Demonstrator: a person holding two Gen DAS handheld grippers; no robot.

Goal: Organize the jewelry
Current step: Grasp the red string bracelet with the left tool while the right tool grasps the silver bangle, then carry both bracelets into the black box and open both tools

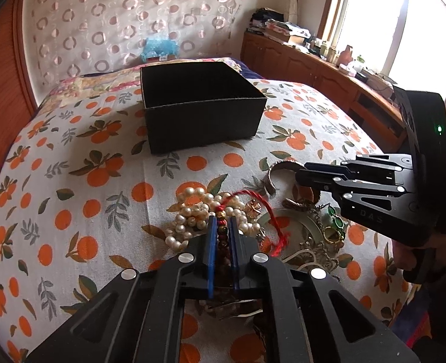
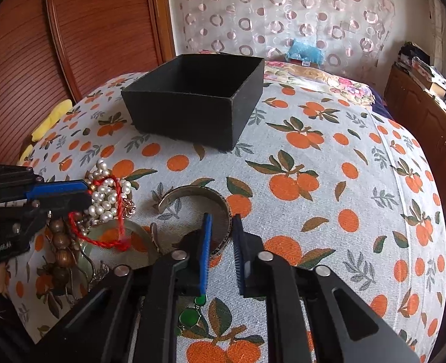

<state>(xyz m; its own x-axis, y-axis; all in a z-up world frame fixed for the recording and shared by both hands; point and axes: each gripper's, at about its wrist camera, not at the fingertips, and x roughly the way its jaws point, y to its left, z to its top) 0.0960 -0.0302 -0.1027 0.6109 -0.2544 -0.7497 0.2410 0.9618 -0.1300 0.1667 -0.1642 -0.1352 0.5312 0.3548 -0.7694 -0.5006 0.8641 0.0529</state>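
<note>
A pile of jewelry lies on the orange-print bedspread: a pearl necklace [image 1: 192,208], a red cord [image 1: 271,214], a silver cuff bracelet [image 1: 273,175], a pale jade bangle [image 1: 301,224] and green-stone pieces [image 1: 333,216]. My left gripper [image 1: 222,220] is shut on a dark beaded bracelet [image 1: 222,236] over the pearls. My right gripper [image 2: 222,220] straddles the rim of the silver cuff [image 2: 192,195], its jaws narrow but apart from the metal. The empty black box [image 1: 201,106] stands behind the pile; it also shows in the right wrist view [image 2: 192,103].
The bedspread [image 2: 313,166] covers a bed. A wooden wardrobe [image 2: 87,30] stands at the left, a curtain [image 1: 126,15] behind, a cluttered wooden cabinet [image 1: 313,60] under the window at the right. A yellow item [image 2: 50,121] lies at the bed's left edge.
</note>
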